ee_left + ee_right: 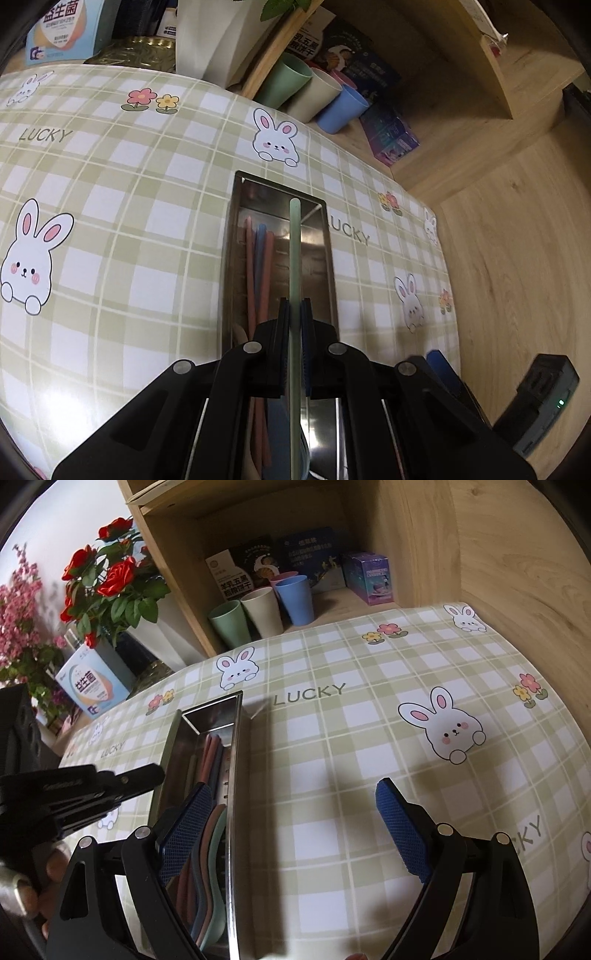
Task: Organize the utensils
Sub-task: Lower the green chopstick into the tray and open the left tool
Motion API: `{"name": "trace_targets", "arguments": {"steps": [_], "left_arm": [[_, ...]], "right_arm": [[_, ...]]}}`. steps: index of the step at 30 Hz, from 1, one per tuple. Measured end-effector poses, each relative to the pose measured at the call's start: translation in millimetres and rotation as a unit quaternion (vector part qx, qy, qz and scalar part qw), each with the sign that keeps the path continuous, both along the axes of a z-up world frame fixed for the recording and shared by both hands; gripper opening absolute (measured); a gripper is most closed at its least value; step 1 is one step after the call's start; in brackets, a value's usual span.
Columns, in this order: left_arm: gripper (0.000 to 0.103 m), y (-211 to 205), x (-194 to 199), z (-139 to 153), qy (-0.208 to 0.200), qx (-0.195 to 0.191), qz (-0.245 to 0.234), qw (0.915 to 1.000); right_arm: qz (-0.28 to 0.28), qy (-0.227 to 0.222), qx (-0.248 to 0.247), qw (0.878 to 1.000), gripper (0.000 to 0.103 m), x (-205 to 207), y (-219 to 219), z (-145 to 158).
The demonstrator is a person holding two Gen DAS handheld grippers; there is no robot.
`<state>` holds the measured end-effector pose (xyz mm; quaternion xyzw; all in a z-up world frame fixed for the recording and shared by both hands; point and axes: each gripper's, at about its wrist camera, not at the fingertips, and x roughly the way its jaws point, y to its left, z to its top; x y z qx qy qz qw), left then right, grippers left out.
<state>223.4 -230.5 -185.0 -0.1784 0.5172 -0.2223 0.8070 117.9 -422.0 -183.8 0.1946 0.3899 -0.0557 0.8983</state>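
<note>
My left gripper (294, 308) is shut on a pale green utensil handle (294, 251), held lengthwise above a long steel tray (236, 221). The tray lies on the checked bunny tablecloth and holds red and blue utensils (260, 266). In the right wrist view the same tray (236, 738) shows red, blue and green utensils (207, 853) inside. My right gripper (291, 819) is open and empty, its left finger over the tray, its right finger over the cloth. The left gripper's black body (74, 794) shows at the left of the right wrist view.
Green, beige, pink and blue cups (258, 605) stand in a wooden shelf with boxes behind (365, 576). A vase of red flowers (107, 583) and a blue box (92, 683) stand at the table's far left. A dark device (543, 398) sits on the floor.
</note>
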Motion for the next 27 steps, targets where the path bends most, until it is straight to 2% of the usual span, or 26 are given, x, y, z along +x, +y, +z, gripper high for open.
{"name": "trace_targets", "arguments": {"steps": [4, 15, 20, 27], "left_arm": [[0.006, -0.6, 4.7, -7.1, 0.001, -0.002, 0.002, 1.0000], [0.006, -2.8, 8.0, -18.9, 0.013, 0.024, -0.024, 0.9993], [0.008, -1.6, 2.7, -8.5, -0.012, 0.050, -0.035, 0.9980], [0.018, 11.7, -8.0, 12.5, -0.049, 0.082, -0.041, 0.9946]], "right_arm": [[0.000, 0.003, 0.005, 1.000, 0.087, 1.4, -1.1, -2.4], [0.000, 0.014, 0.004, 1.000, 0.087, 1.2, 0.4, -4.7], [0.000, 0.016, -0.002, 1.000, 0.087, -0.6, 3.4, -0.2], [0.004, 0.012, -0.015, 1.000, 0.087, -5.3, 14.1, 13.9]]}}
